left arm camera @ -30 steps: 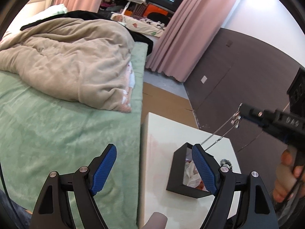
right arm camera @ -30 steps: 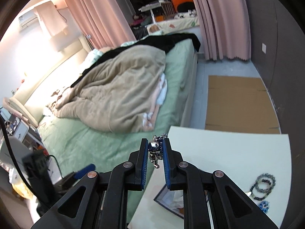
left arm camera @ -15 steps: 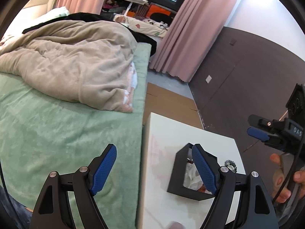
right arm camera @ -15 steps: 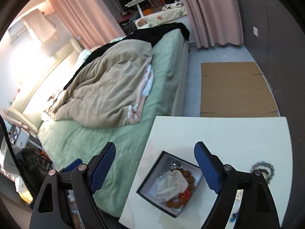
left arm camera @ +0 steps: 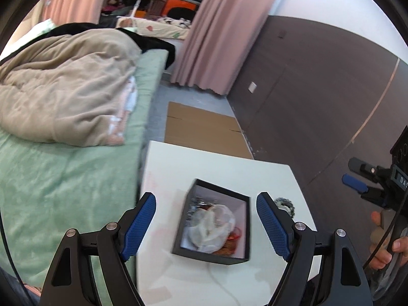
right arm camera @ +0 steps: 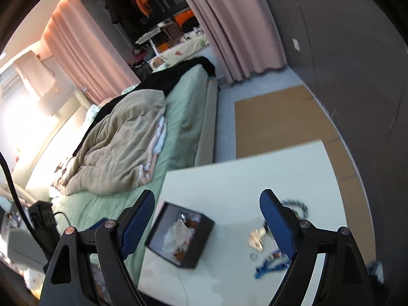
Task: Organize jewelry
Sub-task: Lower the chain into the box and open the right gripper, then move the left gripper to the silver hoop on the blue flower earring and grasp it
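since a second ago the right gripper (right arm camera: 207, 218) has let go of the silver chain and spread wide. the left gripper (left arm camera: 206, 223) is wide too, nothing held. between its fingers sits the black box (left arm camera: 213, 225) on the white table (left arm camera: 204, 163), chain and crumpled tissue inside. beaded bracelets (right arm camera: 297, 205) lie just right of it. beyond, the green bed (left arm camera: 51, 176).

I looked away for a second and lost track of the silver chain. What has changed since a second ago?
The right gripper, shut on the silver chain a second ago, has let it go and now stands open over the table, empty. A silvery tangle now lies in the black box. The left gripper stayed open; the beaded bracelet stayed on the table.
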Motion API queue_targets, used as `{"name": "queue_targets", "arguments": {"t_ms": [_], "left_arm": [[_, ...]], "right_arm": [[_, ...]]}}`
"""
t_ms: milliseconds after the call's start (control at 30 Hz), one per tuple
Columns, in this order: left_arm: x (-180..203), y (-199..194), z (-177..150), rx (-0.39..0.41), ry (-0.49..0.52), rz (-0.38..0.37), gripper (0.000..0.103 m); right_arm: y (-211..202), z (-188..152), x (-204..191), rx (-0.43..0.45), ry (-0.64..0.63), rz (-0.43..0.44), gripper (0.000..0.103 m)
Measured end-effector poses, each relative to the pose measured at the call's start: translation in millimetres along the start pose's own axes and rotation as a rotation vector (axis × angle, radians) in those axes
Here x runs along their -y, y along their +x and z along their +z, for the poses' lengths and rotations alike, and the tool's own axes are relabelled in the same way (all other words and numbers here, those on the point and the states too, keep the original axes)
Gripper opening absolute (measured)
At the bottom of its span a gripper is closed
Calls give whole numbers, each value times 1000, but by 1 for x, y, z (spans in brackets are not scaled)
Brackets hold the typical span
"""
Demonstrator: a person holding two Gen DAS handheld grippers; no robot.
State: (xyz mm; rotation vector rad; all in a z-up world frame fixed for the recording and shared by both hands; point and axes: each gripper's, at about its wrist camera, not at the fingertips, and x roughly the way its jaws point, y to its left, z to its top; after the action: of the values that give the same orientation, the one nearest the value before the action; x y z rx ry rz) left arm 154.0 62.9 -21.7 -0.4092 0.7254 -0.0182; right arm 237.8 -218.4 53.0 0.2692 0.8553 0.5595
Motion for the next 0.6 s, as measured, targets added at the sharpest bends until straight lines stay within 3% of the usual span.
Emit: {"name": "queue_targets", "arguments": {"t_ms": [267, 600], "left_arm": [[51, 26, -6, -59, 72, -49, 82], [115, 63, -25, -152, 178, -86, 81]], "right_arm": [[-22, -25, 50, -14, 116, 20, 103], [-18, -65, 116, -81, 279, -30, 103]]}}
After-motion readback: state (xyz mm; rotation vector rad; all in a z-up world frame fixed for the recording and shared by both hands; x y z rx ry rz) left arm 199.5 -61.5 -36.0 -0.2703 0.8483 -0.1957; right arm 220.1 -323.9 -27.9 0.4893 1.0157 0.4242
